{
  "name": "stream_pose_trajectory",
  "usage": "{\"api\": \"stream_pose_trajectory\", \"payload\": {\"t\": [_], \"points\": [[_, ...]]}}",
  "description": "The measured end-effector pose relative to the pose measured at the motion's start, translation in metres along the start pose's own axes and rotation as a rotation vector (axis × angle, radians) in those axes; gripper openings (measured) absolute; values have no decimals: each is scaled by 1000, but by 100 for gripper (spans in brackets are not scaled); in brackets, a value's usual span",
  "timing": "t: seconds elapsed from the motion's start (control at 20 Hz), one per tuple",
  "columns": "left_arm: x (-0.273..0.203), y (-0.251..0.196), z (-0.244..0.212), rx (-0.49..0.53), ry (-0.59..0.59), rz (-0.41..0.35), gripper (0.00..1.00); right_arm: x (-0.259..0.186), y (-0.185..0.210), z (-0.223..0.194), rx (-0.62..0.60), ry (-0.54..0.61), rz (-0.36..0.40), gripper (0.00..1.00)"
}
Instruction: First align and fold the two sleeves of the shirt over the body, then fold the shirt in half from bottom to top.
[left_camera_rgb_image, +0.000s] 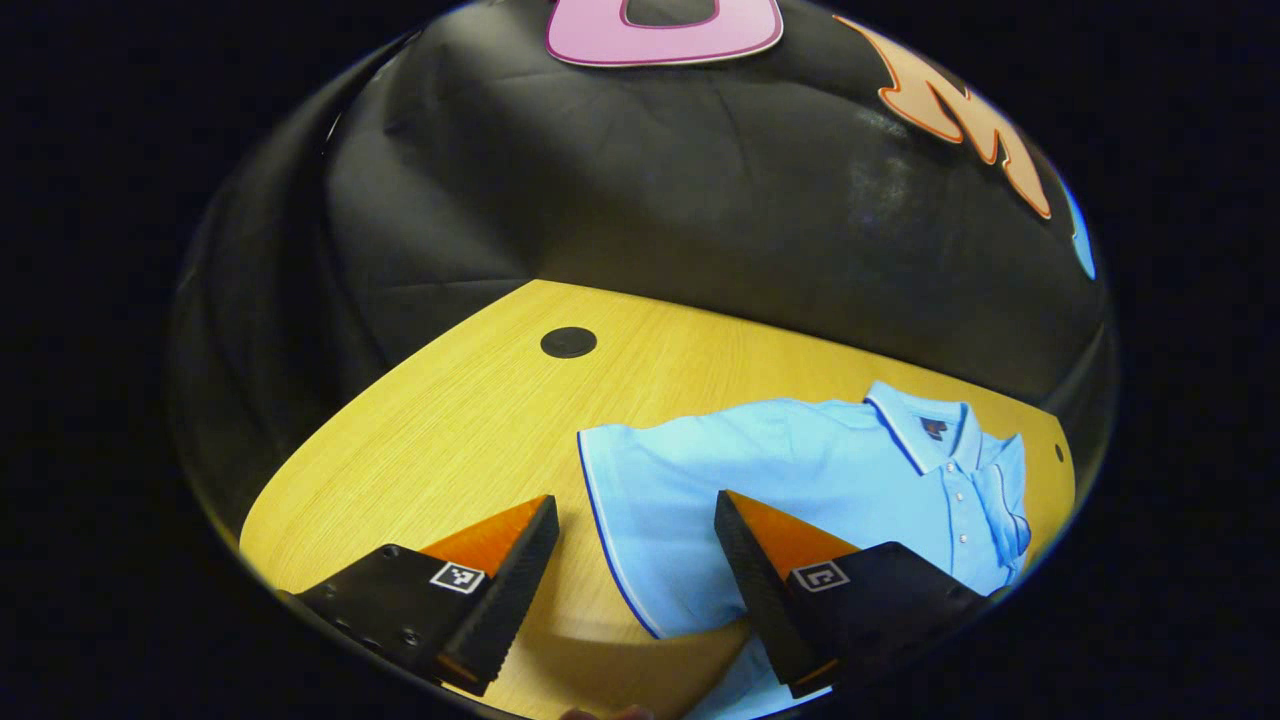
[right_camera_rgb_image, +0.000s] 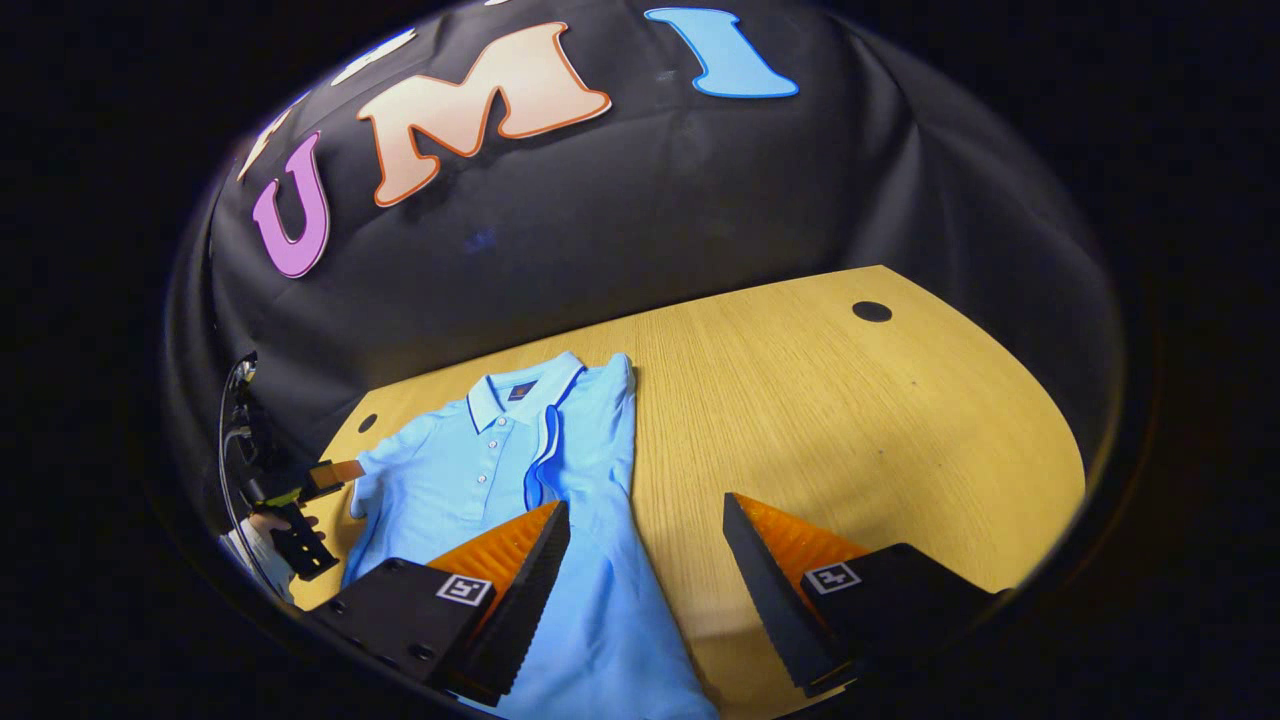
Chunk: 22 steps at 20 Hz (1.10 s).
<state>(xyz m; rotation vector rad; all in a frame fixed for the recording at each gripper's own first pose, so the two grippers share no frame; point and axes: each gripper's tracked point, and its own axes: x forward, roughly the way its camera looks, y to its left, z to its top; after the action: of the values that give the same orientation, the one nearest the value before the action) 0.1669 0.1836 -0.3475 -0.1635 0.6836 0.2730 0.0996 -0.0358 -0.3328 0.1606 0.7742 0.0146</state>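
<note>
Shirt (left_camera_rgb_image: 800, 470) lies flat on wooden table (left_camera_rgb_image: 470, 420), collar (right_camera_rgb_image: 520, 392) toward booth wall, hem toward the person; long axis runs near-to-far.

One sleeve looks already folded over the body: in right gripper view it lies as a flap along the placket w/ its trimmed edge (right_camera_rgb_image: 545, 455) on the chest. Other sleeve (left_camera_rgb_image: 640, 480) is spread out sideways, dark-trimmed cuff facing bare table. Judgement: 1st sleeve done, 2nd pending, bottom-to-top fold not begun.

Key relation: the spread sleeve sits straight ahead of the left gripper (left_camera_rgb_image: 636, 530), cuff edge running between its two fingers. One finger over bare wood, other over cloth. So left is the nearer tool by far; next move prob. a short drop + pinch at cuff, then carry across toward the buttons.

Left gripper: jaws wide apart, nothing held, contact w/ cloth can't be told.

Right gripper (right_camera_rgb_image: 645, 535): jaws also wide, empty. One finger above shirt's lower body, other over table; the shirt's side edge runs between them. Appears to hover.

Left gripper also seen far off in right gripper view, beside the spread sleeve.
</note>
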Motion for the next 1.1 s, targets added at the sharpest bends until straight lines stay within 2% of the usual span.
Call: {"api": "stream_pose_trajectory", "payload": {"t": [0.3,0.4,0.45,0.5,0.55,0.6,0.65,0.75,1.1], "points": [[8,-4,-10,29,43,10,95,-10,-8,4,11,-11,-10,97],[10,-11,-8,47,43,-24,87,-13,-9,5,6,-18,-11,97],[11,-16,-8,55,43,-49,71,-14,-9,3,9,-13,-10,97],[12,-22,-7,64,46,-76,61,-16,-9,3,17,-9,-5,97],[12,-28,-7,73,48,-101,41,-16,-8,2,21,-10,-4,97],[14,-31,-6,84,47,-115,29,-17,-10,1,20,-9,-4,97],[16,-32,-5,92,44,-112,5,-18,-11,-1,19,-7,-5,97],[11,-36,-4,120,56,-109,0,-22,-16,-3,7,-1,-16,97],[-6,-91,16,175,27,-168,0,-41,-38,3,-4,-22,-46,97]]}}
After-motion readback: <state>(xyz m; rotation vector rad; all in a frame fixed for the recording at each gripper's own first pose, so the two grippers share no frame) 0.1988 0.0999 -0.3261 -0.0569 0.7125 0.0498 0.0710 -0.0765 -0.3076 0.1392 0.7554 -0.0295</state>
